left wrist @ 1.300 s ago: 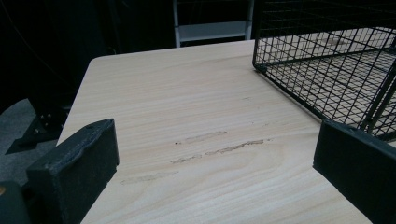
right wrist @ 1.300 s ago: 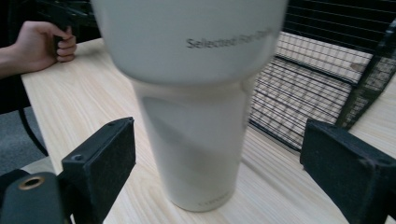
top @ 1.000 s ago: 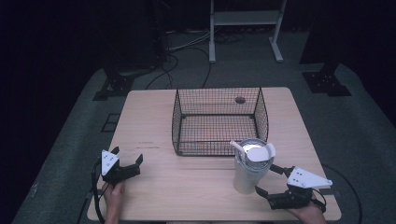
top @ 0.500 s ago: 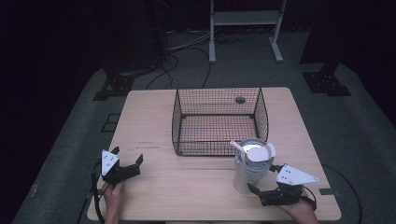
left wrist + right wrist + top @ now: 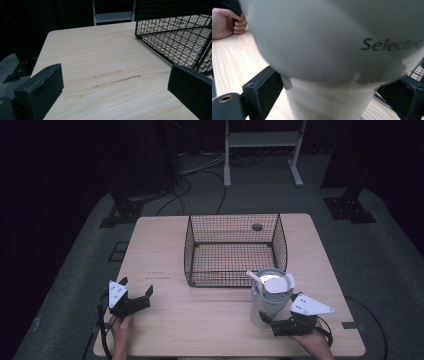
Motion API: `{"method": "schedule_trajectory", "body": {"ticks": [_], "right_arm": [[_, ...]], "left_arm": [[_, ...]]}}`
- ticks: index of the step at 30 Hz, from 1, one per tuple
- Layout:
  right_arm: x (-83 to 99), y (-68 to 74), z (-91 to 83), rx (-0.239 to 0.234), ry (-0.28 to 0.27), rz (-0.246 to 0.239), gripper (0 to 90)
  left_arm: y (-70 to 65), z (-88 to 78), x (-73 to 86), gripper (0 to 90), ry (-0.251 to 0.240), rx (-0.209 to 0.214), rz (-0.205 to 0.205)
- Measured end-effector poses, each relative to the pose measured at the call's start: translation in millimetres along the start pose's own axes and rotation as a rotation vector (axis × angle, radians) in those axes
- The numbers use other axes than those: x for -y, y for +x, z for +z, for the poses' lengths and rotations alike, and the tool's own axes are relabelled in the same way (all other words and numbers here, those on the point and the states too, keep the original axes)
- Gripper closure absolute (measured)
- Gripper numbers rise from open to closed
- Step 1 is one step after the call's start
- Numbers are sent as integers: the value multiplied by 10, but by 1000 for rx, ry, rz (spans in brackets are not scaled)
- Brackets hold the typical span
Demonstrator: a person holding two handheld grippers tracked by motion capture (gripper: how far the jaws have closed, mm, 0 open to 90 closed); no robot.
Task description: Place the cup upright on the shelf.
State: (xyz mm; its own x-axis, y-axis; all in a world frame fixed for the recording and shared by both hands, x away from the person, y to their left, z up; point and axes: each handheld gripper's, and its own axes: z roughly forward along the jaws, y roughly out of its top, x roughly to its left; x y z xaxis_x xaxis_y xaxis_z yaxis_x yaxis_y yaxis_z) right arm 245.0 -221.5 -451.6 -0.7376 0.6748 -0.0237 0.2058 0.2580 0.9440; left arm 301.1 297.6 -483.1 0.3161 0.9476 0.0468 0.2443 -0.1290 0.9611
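Note:
A white cup (image 5: pixel 269 296) with a lid and a white straw stands on the table's front right, just in front of the wire basket (image 5: pixel 232 250). My right gripper (image 5: pixel 267 320) is open, low at the cup's base, one jaw on each side of it. In the right gripper view the cup (image 5: pixel 329 50) looms close and carries dark lettering; its narrow lower part sits between the black jaws of the right gripper (image 5: pixel 337 80). My left gripper (image 5: pixel 136 287) rests open at the front left, holding nothing. In its own view the left gripper (image 5: pixel 115 82) looks over bare wood.
The black wire basket (image 5: pixel 175 37) stands mid-table with nothing visible in it. A round hole (image 5: pixel 257 226) shows in the tabletop (image 5: pixel 200 310) behind it. A white stand (image 5: pixel 260 140) and cables lie on the floor beyond. The person's other hand (image 5: pixel 227 22) shows far off.
My right gripper has slid left toward the cup until its jaws flank the base. The cup and the left gripper have stayed put.

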Motion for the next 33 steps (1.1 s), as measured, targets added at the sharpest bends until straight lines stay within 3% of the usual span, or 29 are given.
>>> {"method": "schedule_trajectory", "body": {"ticks": [16, 18, 33], "right_arm": [[26, 15, 78, 17, -41, -5, 72], [41, 34, 87, 17, -43, 19, 73], [21, 47, 74, 37, -39, 2, 86]], "left_arm": [[-1, 3, 0, 0, -1, 1, 4], [2, 2, -1, 0, -1, 3, 3], [12, 3, 0, 0, -8, 6, -4]]}}
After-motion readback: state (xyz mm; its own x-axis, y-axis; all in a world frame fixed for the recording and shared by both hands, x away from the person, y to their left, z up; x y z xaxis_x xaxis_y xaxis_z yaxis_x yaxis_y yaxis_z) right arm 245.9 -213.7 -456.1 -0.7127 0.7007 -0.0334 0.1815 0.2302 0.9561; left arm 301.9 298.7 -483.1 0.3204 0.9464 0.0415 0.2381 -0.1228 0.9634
